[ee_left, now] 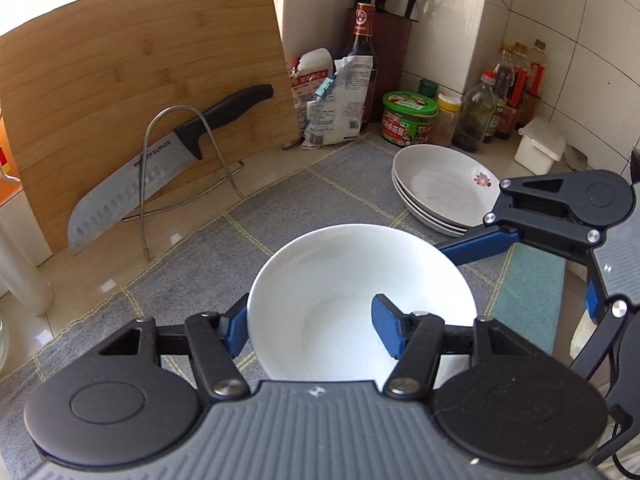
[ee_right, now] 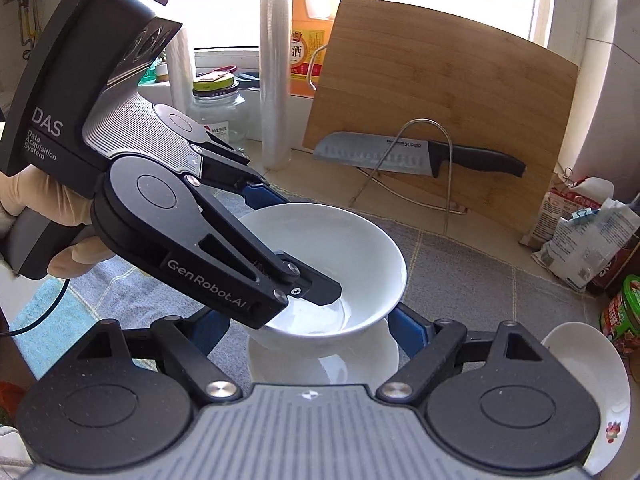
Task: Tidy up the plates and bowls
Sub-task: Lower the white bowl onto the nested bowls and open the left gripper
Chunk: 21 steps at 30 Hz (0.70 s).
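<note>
A white bowl [ee_left: 352, 292] [ee_right: 332, 252] hangs tilted above a second white bowl [ee_right: 320, 360] on the grey mat. My left gripper [ee_left: 312, 330] [ee_right: 280, 240] straddles the upper bowl's near rim, one finger inside and one outside; whether it grips is unclear. My right gripper [ee_right: 308, 328] is open, its blue fingers either side of the lower bowl; it also shows at the right of the left wrist view [ee_left: 520, 260]. A stack of white plates [ee_left: 440, 188] [ee_right: 588, 384] with a red flower mark lies on the mat to the right.
A bamboo cutting board [ee_left: 140, 80] leans at the back with a large knife [ee_left: 160, 160] on a wire stand. Sauce bottles [ee_left: 512, 88], jars, bags and a knife block crowd the back right corner. A glass jar [ee_right: 218, 112] and film roll [ee_right: 274, 80] stand by the window.
</note>
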Each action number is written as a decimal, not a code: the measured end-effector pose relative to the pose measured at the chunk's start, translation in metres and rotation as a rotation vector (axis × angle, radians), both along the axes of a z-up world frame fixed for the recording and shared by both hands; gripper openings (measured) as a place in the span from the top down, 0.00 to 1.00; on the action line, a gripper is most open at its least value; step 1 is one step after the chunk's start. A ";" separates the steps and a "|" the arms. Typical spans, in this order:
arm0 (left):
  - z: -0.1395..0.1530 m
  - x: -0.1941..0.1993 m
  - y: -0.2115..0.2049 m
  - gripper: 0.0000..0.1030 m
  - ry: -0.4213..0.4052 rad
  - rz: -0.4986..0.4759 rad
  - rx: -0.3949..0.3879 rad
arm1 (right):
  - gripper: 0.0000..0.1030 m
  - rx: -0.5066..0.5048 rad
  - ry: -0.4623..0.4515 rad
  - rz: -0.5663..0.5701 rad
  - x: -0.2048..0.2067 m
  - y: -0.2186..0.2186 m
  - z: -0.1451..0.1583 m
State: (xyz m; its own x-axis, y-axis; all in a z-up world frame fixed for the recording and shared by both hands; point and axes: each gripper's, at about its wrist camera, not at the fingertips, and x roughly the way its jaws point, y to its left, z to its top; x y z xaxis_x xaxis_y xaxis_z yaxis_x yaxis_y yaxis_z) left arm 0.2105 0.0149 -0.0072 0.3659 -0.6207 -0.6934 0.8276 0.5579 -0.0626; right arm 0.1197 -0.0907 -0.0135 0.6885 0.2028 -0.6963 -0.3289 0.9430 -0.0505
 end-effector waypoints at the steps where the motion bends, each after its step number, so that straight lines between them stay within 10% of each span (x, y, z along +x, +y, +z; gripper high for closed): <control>1: -0.001 0.000 -0.002 0.40 0.005 -0.003 0.000 | 0.13 0.002 0.003 -0.004 -0.001 -0.002 -0.001; 21: -0.025 -0.010 -0.019 0.40 0.022 -0.036 0.018 | 0.13 0.002 0.073 -0.020 -0.003 -0.016 -0.028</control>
